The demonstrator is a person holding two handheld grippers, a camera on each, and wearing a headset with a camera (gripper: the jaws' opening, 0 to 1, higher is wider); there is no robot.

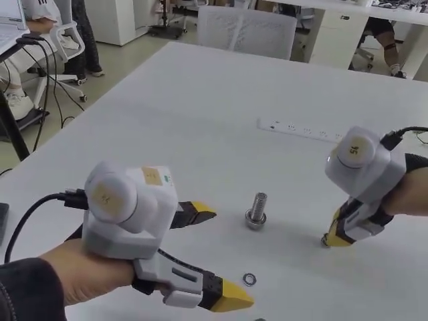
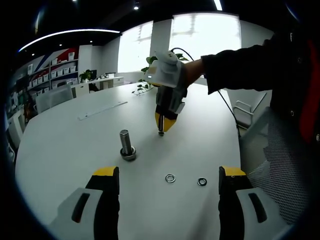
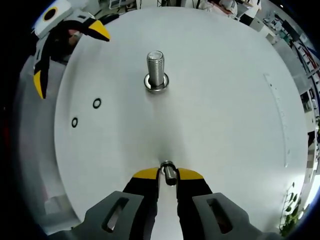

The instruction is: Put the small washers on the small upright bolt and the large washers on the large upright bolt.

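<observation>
Steel-grey large threaded bolt [image 1: 256, 208] stands upright at centre frame on the white tabletop [image 1: 200, 120], long axis vertical, head down. It has a ring or flange at its base; cannot tell which. Small silver bolt [image 3: 168, 171] is also upright at low centre of the right gripper view, clamped between the closed yellow tips of the right gripper [image 3: 169, 175]. In the head view that bolt is too small to make out. Two small steel ring washers [image 2: 170, 178] lie flat at low centre of the left gripper view; the head view has one in full. Left gripper [image 1: 217, 255] has its jaws wide apart, holding nothing.
</observation>
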